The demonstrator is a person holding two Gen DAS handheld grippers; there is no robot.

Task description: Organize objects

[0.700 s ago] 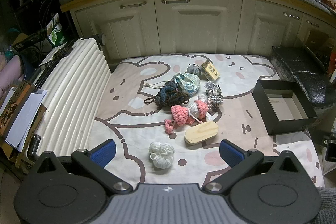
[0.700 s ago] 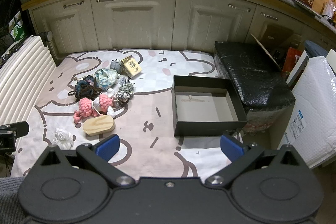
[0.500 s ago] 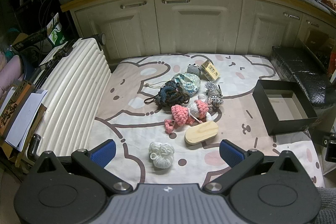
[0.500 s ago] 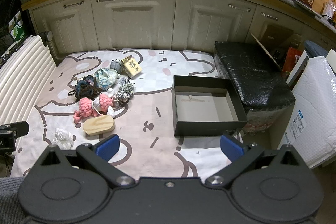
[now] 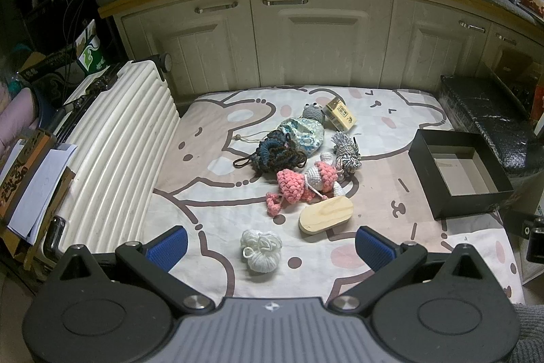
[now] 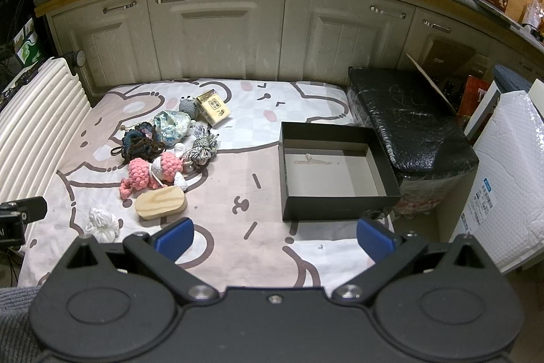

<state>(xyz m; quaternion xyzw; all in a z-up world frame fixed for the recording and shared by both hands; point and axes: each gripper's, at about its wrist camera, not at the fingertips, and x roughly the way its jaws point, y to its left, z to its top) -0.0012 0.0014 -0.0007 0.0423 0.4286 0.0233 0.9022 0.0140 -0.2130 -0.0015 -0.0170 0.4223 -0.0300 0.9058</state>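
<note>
On a cartoon-print mat [image 5: 217,165] lies a heap of small items: a pink crochet doll [image 5: 299,182], a dark yarn bundle [image 5: 275,153], a floral pouch [image 5: 302,133], a grey-white tassel [image 5: 346,152], a yellow box [image 5: 340,116], a wooden oval block [image 5: 326,215] and a white yarn ball [image 5: 261,249]. An empty black box [image 5: 459,172] stands to the right. My left gripper [image 5: 272,245] hangs open above the white yarn ball, holding nothing. My right gripper [image 6: 273,235] is open over the mat, just in front of the black box [image 6: 335,169].
A white ribbed suitcase [image 5: 112,152] lies along the mat's left side. Cream cabinets [image 5: 319,39] close off the back. A black wrapped block [image 6: 404,118] and a white padded package [image 6: 506,179] stand to the right of the box.
</note>
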